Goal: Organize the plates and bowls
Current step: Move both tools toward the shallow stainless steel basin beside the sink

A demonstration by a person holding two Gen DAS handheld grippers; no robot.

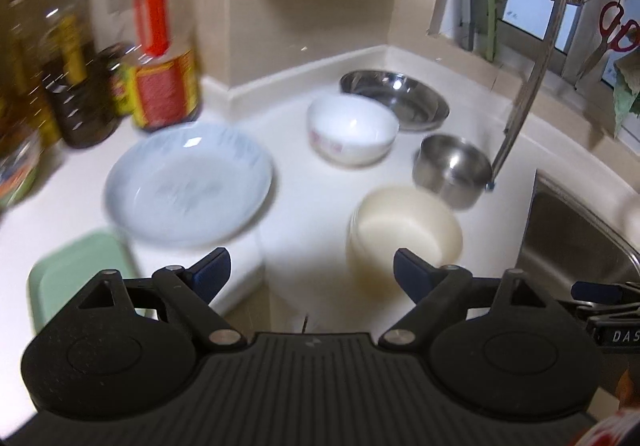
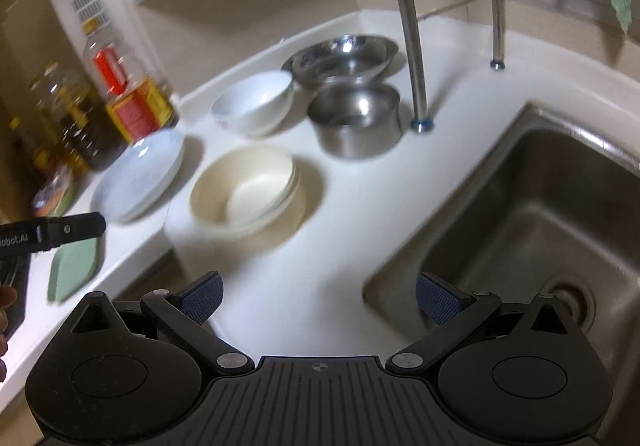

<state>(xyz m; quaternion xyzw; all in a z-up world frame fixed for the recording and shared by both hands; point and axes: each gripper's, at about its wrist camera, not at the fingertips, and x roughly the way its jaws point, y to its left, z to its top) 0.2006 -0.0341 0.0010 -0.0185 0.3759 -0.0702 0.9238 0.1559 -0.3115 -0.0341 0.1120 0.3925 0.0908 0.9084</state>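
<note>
On the white counter lie a pale blue plate, a white bowl, a cream bowl stack, a small steel bowl and a wide steel dish. My left gripper hovers open just short of the counter's front edge, between plate and cream bowls, holding nothing. My right gripper is open and empty, near the counter strip beside the sink. The left gripper's finger shows at the right wrist view's left edge.
Oil and sauce bottles crowd the left wall. A green tray lies at the front left. The steel sink is on the right, with rack legs standing behind it. Scissors hang by the window.
</note>
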